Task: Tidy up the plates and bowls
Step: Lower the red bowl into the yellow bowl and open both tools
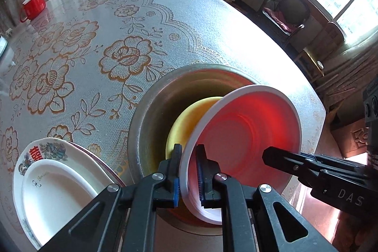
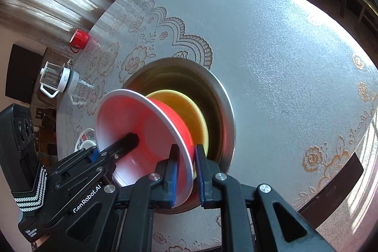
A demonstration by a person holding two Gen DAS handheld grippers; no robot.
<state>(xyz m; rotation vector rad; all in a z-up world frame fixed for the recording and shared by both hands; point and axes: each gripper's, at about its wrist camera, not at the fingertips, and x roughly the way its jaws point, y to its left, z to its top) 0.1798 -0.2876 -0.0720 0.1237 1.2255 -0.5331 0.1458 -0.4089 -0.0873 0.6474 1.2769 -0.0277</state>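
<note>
Grippers gripping one red plastic bowl with a white rim (image 1: 245,131) from opposite sides: left gripper (image 1: 189,157) clamping the near rim, right gripper (image 2: 186,160) clamping the far rim, each with one pad inside and one outside. Holding the bowl tilted over the wide round metal basin (image 1: 146,110), just above the yellow plastic bowl (image 1: 186,119) lying within. Advisable now: levelling the red bowl, centring over the yellow one, lowering with both grips moving together, opening only once nested. Counting: two grippers, one red bowl, one yellow bowl, one basin, two stacked white ceramic plates (image 1: 47,171) beside the basin, one red mug (image 1: 33,6) and one glass jug (image 2: 55,79) resting well apart on the floral-patterned tablecloth (image 1: 132,23).
</note>
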